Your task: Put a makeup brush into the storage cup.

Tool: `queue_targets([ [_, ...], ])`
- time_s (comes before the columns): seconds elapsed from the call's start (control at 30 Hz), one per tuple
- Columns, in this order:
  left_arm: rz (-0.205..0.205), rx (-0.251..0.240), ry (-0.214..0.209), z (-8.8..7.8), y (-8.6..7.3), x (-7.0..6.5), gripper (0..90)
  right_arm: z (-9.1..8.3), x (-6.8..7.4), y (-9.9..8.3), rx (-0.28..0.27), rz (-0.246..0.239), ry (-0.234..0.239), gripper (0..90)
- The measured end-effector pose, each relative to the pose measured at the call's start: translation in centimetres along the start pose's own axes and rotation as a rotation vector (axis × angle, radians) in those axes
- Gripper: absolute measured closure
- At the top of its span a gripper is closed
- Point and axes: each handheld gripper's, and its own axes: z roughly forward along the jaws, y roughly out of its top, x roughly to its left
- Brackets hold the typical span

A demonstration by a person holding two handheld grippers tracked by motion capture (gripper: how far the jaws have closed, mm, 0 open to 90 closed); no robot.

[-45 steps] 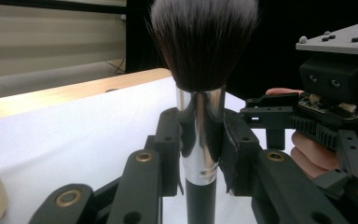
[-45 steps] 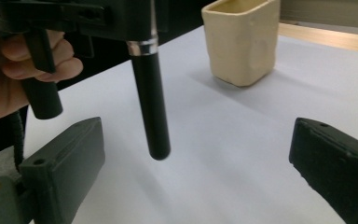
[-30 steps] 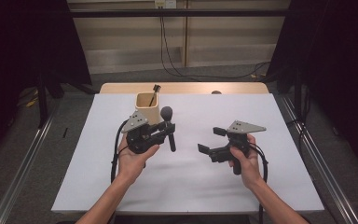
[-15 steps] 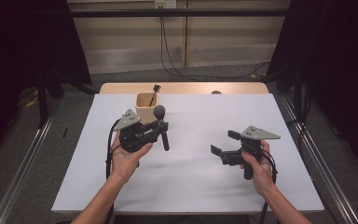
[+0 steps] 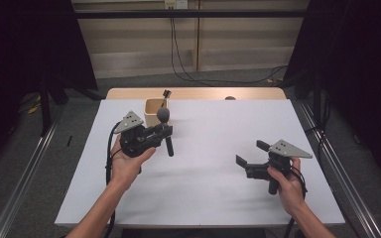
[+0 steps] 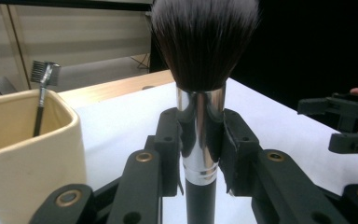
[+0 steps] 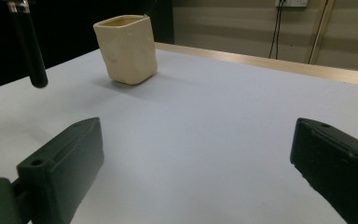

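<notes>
- Left claw (image 5: 164, 133) pinches the makeup brush (image 5: 166, 130) on its chrome ferrule (image 6: 200, 135); both pads sit tight against the metal in the left gripper view.
- Brush stands upright in that claw: dark bristle head (image 6: 204, 42) above the pads, black handle (image 5: 169, 147) hanging below them, clear of the counter (image 5: 203, 193).
- Landmark: cream cup (image 5: 153, 111) at the far left of the white counter. Brush head is just beside the cup's right side, slightly nearer the person, not over the cup's opening.
- In the left gripper view the cup (image 6: 28, 154) sits left of the claw, near the pads, apart from the brush.
- An eyelash comb (image 6: 43, 95) stands inside the cup, leaning on its far wall, head above the rim.
- Right claw (image 5: 252, 157) is spread wide with nothing between its pads; in its own view bare counter shows between them.
- Right claw is well apart from the cup, off to the right and nearer the person, pointing back toward the cup (image 7: 127, 49).
- Right gripper view: brush handle tip (image 7: 31, 46) hangs left of the cup, off the counter surface.
- Left hand (image 5: 128, 161) carries its gripper from below; right hand (image 5: 285, 181) does the same.
</notes>
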Motion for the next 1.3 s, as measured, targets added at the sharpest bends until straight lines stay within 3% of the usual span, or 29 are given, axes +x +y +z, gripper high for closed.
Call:
queue_targets([
  [0.23, 0.0, -0.006, 0.013, -0.7, 0.5, 0.7, 71.0, -1.2, -0.4, -0.9, 0.001, 0.004, -0.019, 0.3],
  [0.3, 0.008, -0.005, 0.02, -0.9, 0.7, 0.9, 71.1, -1.7, -0.6, -1.0, -0.01, -0.011, -0.034, 0.2],
  [0.6, 0.006, -0.022, 0.038, -1.6, 1.5, 2.0, 71.0, -3.1, -1.3, -1.8, -0.047, 0.004, -0.084, 0.0],
  [0.7, 0.005, -0.035, 0.047, -2.1, 1.8, 2.3, 71.1, -3.8, -1.2, -2.0, -0.059, -0.028, -0.099, 0.0],
  [0.9, 0.009, -0.047, 0.072, -2.9, 2.9, 3.2, 71.0, -4.5, -1.5, -2.3, -0.061, 0.0, -0.089, 0.0],
  [1.3, 0.009, -0.055, 0.124, -2.6, 5.1, 5.2, 71.0, -4.4, -1.6, -2.5, -0.055, -0.031, -0.042, 0.0],
])
